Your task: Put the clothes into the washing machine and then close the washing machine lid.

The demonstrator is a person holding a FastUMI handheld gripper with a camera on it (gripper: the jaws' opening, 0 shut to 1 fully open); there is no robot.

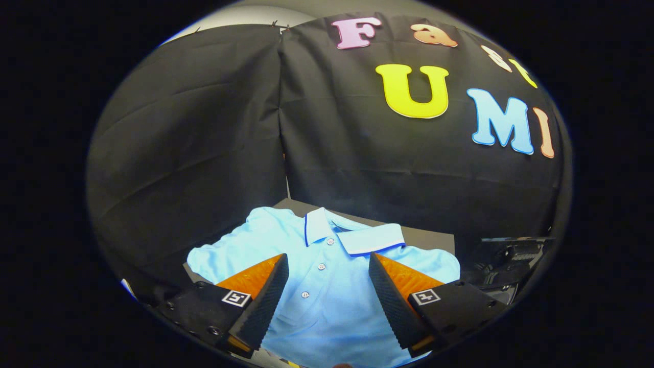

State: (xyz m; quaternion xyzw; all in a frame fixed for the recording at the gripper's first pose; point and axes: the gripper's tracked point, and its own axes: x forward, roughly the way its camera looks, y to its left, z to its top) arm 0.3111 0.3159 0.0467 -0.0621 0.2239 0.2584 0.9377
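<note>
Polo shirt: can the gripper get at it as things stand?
Probably yes. The gripper is open, its fingers spread over the light blue polo shirt, which lies flat with its button placket between them. Nothing sits between fingers and fabric. Flat cloth may need pinching up.

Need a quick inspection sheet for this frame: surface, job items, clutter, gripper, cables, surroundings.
Surface: dark board under the shirt, partly covered.
Job's things: light blue polo shirt lying flat, buttoned, collar away from the fingers; a dark machine part beside it, too cut off to identify.
Clutter: nothing seen.
Gripper: gripper open, fingers apart above the shirt front, not gripping it.
Cables: nothing seen.
Surroundings: black cloth wall behind the board.
</note>
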